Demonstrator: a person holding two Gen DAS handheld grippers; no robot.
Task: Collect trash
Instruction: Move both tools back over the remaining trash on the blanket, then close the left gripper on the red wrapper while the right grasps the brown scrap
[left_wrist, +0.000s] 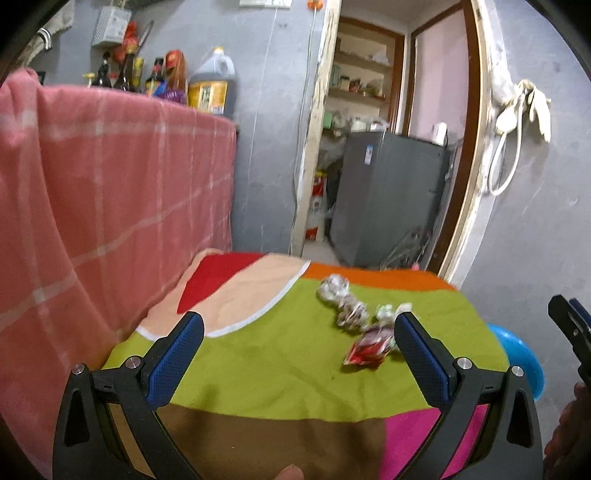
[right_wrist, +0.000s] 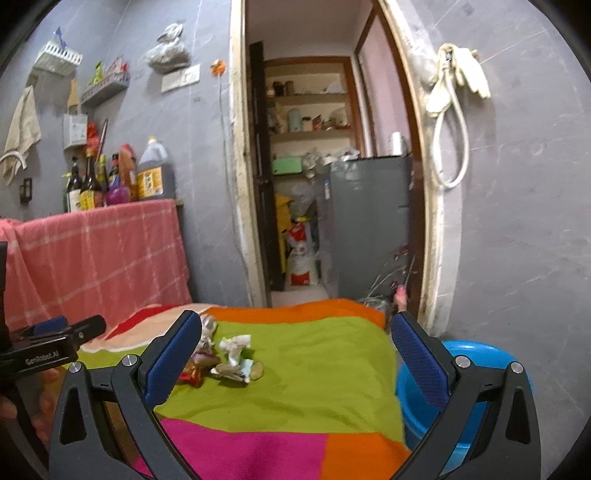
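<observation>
Left wrist view shows the left tool (left_wrist: 299, 332) spread wide and empty above the bench; the right tool (right_wrist: 295, 332) likewise. Crumpled wrappers (left_wrist: 354, 314) lie clustered on the green cloth (left_wrist: 277, 369). Closing there risks snagging cloth, and light wrappers may miss the blue bin (right_wrist: 476, 354).

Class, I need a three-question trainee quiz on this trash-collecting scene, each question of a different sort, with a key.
1. True or false: the left claw is shut on the red wrapper.
2. Which colour patch of the cloth does the crumpled trash lie on? A) pink B) green C) brown
3. Fill in: the blue bucket stands on the ____ side of the table, the person's own.

Key:
1. False; both it and the right claw are open and empty.
2. B
3. right
</observation>
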